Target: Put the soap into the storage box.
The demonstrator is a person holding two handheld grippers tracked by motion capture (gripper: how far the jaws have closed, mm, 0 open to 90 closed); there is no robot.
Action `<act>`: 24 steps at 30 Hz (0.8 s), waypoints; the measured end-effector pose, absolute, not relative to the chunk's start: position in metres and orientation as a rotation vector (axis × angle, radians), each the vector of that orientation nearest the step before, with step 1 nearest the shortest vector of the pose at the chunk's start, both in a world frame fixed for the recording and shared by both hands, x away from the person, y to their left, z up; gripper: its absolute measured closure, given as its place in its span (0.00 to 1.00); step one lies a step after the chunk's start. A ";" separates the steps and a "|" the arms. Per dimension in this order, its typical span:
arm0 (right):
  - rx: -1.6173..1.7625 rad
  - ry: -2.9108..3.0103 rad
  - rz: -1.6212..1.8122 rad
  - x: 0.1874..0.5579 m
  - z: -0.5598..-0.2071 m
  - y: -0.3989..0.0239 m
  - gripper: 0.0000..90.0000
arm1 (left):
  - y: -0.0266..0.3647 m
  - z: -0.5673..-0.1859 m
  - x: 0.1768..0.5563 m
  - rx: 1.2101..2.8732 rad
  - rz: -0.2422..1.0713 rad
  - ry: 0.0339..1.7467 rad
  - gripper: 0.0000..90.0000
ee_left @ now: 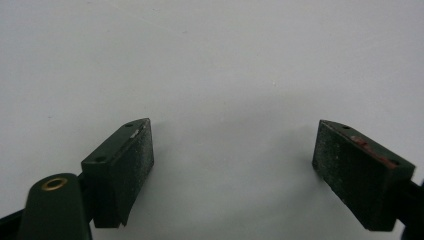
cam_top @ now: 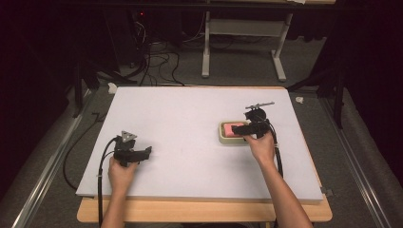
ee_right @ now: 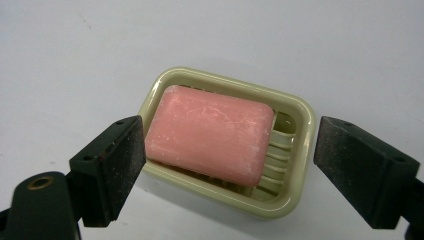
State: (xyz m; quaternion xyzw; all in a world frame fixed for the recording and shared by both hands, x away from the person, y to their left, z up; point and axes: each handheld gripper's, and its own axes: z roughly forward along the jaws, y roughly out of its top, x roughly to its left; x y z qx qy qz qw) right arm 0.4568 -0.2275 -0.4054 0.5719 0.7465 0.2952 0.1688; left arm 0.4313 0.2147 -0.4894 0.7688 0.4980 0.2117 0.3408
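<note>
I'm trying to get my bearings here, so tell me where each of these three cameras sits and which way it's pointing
High view: fixed above the person's side, looking forward and down on the table; both forearms, the left gripper and right gripper show.
Left gripper view: rides the left gripper, facing bare table between its open jaws.
Right gripper view: rides the right gripper, looking down at the pink soap in its cream dish, jaws open either side.
Shared: high and right gripper views both show soap and dish.

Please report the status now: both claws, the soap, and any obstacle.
Left claw open over bare table. Right claw open, straddling soap dish. Pink soap inside, untouched. Nothing in the way.
</note>
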 end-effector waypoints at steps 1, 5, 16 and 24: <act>1.623 2.117 0.842 0.456 -0.404 -0.228 0.15 | 0.215 -0.489 0.431 2.000 0.551 1.296 0.19; 1.612 2.108 0.858 0.453 -0.401 -0.232 0.15 | 0.215 -0.489 0.431 2.001 0.551 1.295 0.19; 1.587 2.087 0.889 0.446 -0.397 -0.240 0.16 | 0.215 -0.489 0.431 2.001 0.551 1.295 0.19; 1.580 2.067 0.903 0.441 -0.393 -0.246 0.16 | 0.215 -0.489 0.431 2.001 0.552 1.296 0.19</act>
